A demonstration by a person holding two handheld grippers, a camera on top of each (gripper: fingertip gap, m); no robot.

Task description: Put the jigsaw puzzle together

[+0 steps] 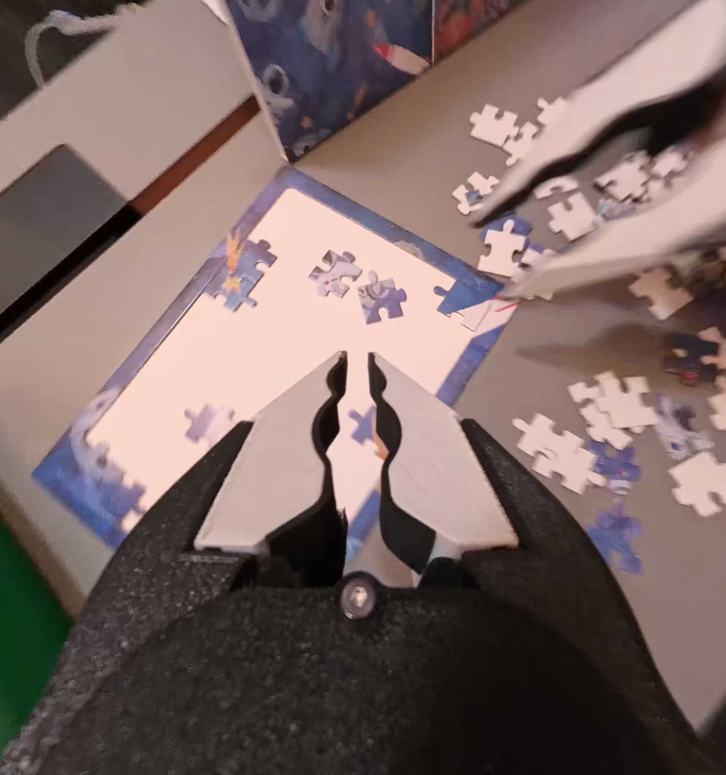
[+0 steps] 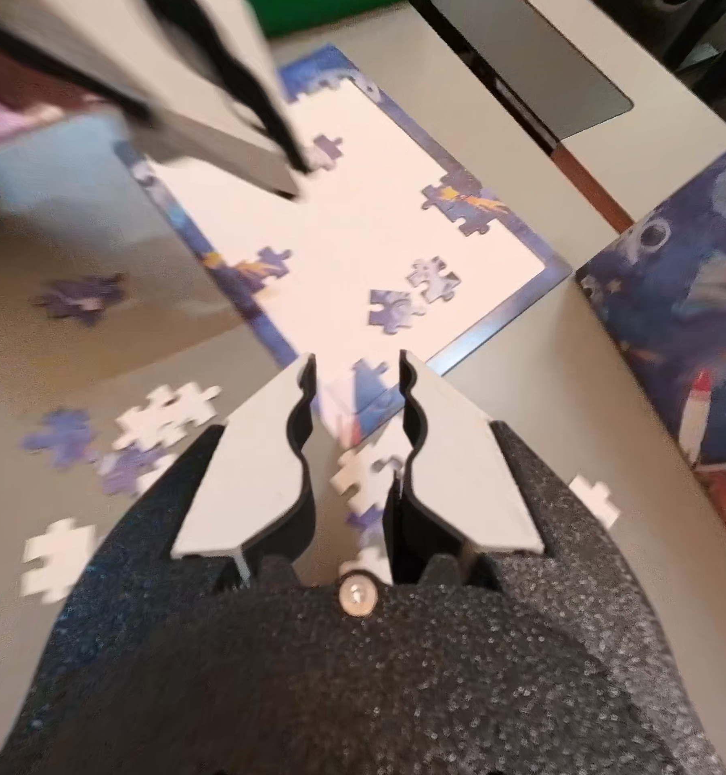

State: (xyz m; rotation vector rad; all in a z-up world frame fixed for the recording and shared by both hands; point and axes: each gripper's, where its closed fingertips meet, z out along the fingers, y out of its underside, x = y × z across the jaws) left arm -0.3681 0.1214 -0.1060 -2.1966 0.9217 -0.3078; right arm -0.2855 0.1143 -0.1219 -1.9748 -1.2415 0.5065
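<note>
Two grippers are over a grey table [image 1: 562,629], and both have nothing in them. Nearest in the left wrist view, the left gripper [image 1: 357,356] hangs above the white middle of the puzzle tray [image 1: 464,369]. Its fingers have a thin gap between them, nearly pressed together, pinching nothing.

In the right wrist view, the right gripper [image 2: 357,365] has its fingers spread apart. It sits over the near corner of the tray, right above a blue corner piece [image 2: 369,390] that lies in the tray.

A little farther, at about 1 o'clock from the right gripper, two loose pieces [image 2: 415,297] lie face up on the white board, touching or almost touching. At 11 o'clock a blue and orange piece [image 2: 252,268] sits at the tray's edge. At 2 o'clock, farther off, more blue and orange pieces [image 2: 466,205] sit joined at the far edge.

Most of the puzzle is not done. A pile of pieces [image 1: 583,427] lies on the table at 3 o'clock from the left gripper, many white side up.

Farthest back stands the blue puzzle box [image 1: 331,75].

The pieces look thin, light and flat, made of stiff card. They may slide on the smooth table and could bend if squeezed hard. It is best to pinch one by its edge, tipping it up a bit first. The picture is blurry, so I cannot be sure which pieces are locked together.
</note>
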